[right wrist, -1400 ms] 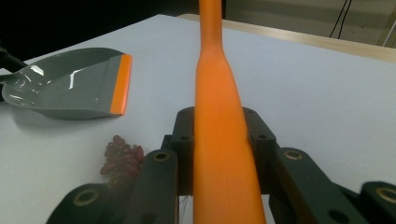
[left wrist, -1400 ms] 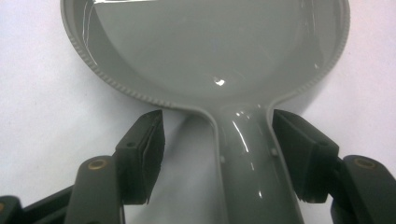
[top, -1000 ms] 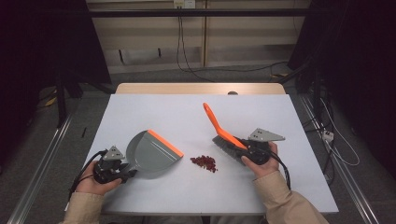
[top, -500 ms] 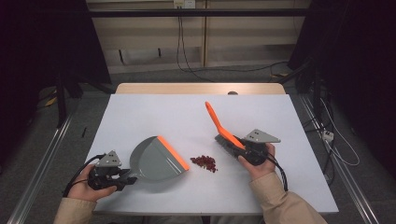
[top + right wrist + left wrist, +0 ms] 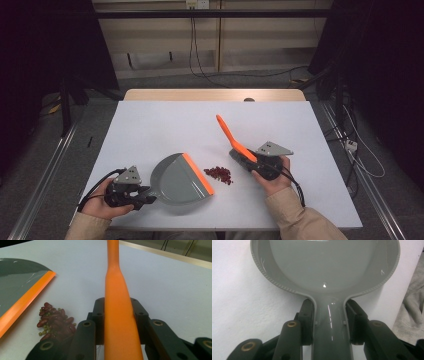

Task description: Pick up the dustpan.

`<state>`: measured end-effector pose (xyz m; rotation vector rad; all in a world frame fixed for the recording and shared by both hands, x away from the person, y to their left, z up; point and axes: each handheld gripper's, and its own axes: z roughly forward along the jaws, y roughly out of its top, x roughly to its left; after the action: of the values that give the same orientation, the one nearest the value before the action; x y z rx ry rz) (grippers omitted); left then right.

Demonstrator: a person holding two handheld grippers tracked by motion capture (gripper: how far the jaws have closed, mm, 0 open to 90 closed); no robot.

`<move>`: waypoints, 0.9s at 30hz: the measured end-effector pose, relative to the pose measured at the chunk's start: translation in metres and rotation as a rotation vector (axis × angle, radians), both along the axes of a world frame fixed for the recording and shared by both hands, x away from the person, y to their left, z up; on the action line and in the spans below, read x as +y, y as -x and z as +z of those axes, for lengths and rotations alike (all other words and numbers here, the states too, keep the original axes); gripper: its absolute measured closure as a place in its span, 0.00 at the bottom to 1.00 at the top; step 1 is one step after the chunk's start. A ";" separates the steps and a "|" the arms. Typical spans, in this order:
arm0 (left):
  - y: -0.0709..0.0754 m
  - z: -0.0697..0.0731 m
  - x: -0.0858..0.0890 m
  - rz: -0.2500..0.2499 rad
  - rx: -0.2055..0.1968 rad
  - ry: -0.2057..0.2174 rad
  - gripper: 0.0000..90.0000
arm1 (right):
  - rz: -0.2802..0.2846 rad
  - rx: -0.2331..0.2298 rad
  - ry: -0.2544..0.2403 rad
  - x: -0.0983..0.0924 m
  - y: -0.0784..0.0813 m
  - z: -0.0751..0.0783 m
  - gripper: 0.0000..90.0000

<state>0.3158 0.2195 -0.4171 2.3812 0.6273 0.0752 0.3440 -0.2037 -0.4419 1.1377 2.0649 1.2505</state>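
Left gripper [image 5: 329, 322] pinches the dustpan [image 5: 181, 179], right gripper [image 5: 117, 320] pinches the brush [image 5: 231, 136]; a hard sweep could scatter the beans [image 5: 218, 174] past the pan's lip.

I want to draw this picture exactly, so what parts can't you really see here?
- Brush bristles: in the high view, hidden under the right gripper and hand.
- Dustpan orange lip: cut off by the top edge of the left gripper view.
- Beans: too small to count in the high view; the small green ones show up close.
- Dustpan handle end: hidden by the left gripper.
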 end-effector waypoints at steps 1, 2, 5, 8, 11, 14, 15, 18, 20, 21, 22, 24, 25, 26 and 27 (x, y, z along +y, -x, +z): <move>0.000 0.000 0.000 -0.007 -0.001 -0.003 0.70 | -0.001 0.007 0.003 -0.001 0.000 0.000 0.78; 0.000 -0.001 -0.001 -0.010 0.005 -0.002 0.70 | -0.005 0.011 0.005 -0.001 0.000 0.000 0.77; -0.001 -0.002 -0.003 -0.026 0.007 -0.013 0.70 | -0.001 0.011 0.016 -0.001 0.000 0.005 0.71; -0.002 -0.003 -0.003 -0.029 0.008 -0.013 0.70 | -0.005 -0.003 0.043 0.000 0.000 0.012 0.70; -0.001 -0.003 -0.004 -0.031 0.010 -0.015 0.70 | -0.010 0.047 0.046 0.000 -0.002 0.015 0.71; -0.001 -0.004 -0.005 -0.036 0.006 -0.018 0.70 | -0.014 0.067 0.067 0.001 -0.003 0.016 0.74; -0.001 -0.004 -0.006 -0.033 0.008 -0.016 0.70 | -0.011 0.074 0.077 0.000 -0.004 0.017 0.77; -0.001 -0.004 -0.008 -0.037 0.006 -0.019 0.70 | -0.018 0.091 0.082 0.000 -0.004 0.018 0.79; -0.001 -0.004 -0.010 -0.043 0.005 -0.020 0.70 | -0.034 0.091 0.077 0.002 -0.002 0.017 0.79; -0.001 -0.004 -0.012 -0.043 0.009 -0.021 0.70 | -0.040 0.090 0.073 0.003 0.000 0.017 0.79; -0.001 -0.005 -0.013 -0.048 0.007 -0.024 0.70 | -0.048 0.084 0.072 0.005 0.001 0.016 0.79; -0.001 -0.005 -0.014 -0.046 0.009 -0.027 0.70 | -0.062 0.076 0.069 0.012 0.005 0.015 0.79; -0.001 -0.005 -0.015 -0.051 0.011 -0.029 0.70 | -0.070 0.074 0.075 0.015 0.007 0.015 0.79; -0.001 -0.005 -0.015 -0.051 0.011 -0.027 0.70 | -0.077 0.068 0.079 0.019 0.009 0.015 0.79; 0.000 -0.005 -0.016 -0.049 0.010 -0.029 0.70 | -0.086 0.067 0.079 0.021 0.010 0.014 0.79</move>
<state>0.3161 0.2036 -0.4224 2.4246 0.5755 0.0517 0.3337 -0.1822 -0.4276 1.2332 2.0712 1.0953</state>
